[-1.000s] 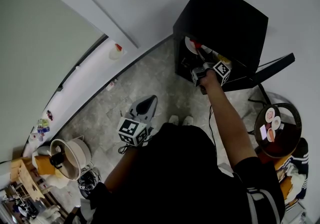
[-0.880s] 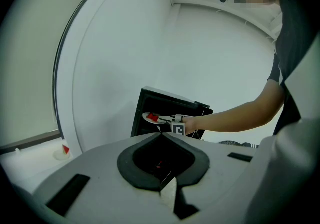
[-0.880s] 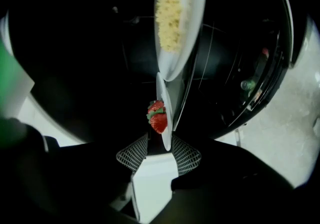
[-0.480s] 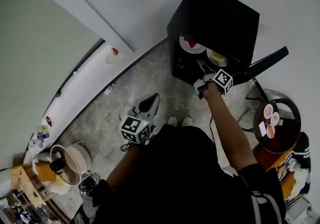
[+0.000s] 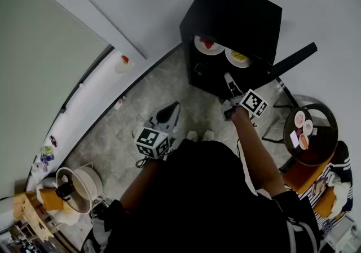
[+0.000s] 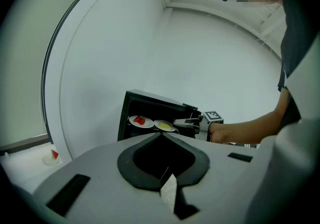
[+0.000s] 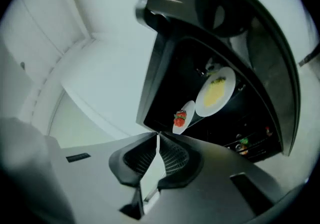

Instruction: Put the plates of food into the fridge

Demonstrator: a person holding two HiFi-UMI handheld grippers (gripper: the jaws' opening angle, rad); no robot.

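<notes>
Two plates sit side by side on a shelf in the open black fridge (image 5: 231,14) at the person's twelve o'clock, the plate of red food (image 5: 207,44) at ten o'clock of the plate of yellow food (image 5: 238,56). The right tongs (image 5: 228,79) hang just outside the fridge mouth, their jaws just closed together on nothing. The left tongs (image 5: 171,112), at eight o'clock of them over the floor, are also together and empty.
</notes>
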